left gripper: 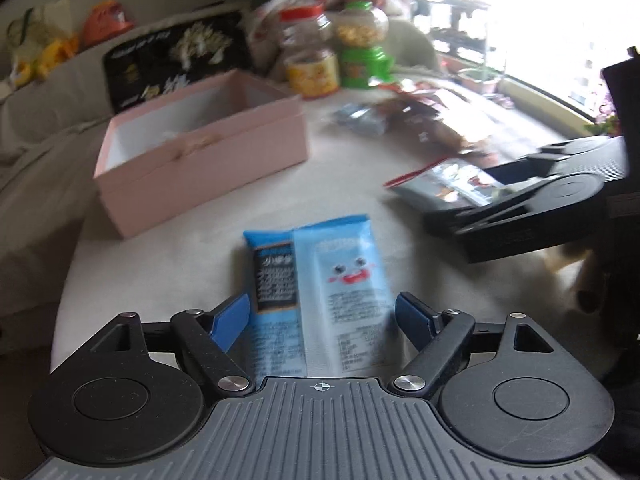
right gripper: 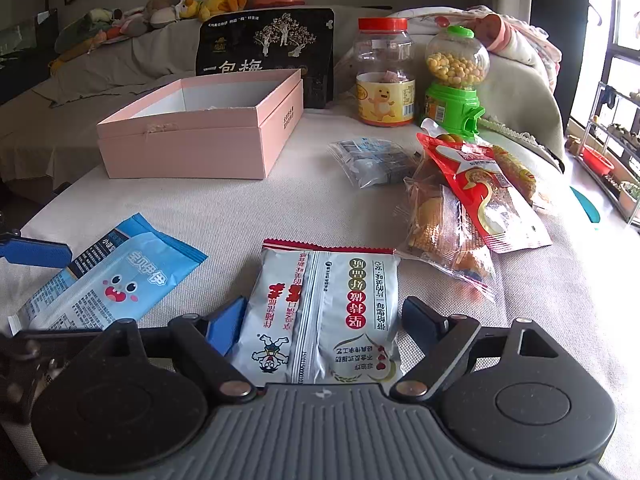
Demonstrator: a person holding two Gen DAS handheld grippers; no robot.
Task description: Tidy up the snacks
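Observation:
A blue snack packet (left gripper: 320, 280) with a cartoon face lies on the cloth-covered table between the open fingers of my left gripper (left gripper: 322, 316); it also shows in the right wrist view (right gripper: 108, 280). A silver and red snack packet (right gripper: 320, 312) lies between the open fingers of my right gripper (right gripper: 324, 320). Neither pair of fingers visibly presses its packet. An open, empty pink box (right gripper: 200, 136) stands at the back left, also in the left wrist view (left gripper: 200, 152). The right gripper body (left gripper: 532, 204) shows at right in the left wrist view.
A heap of snack packets (right gripper: 472, 200) lies at right, with a clear bag of small packets (right gripper: 372, 160). A red-lidded jar (right gripper: 384, 76), a green candy dispenser (right gripper: 456, 80) and a black pouch (right gripper: 268, 48) stand at the back. A sofa with toys lies behind.

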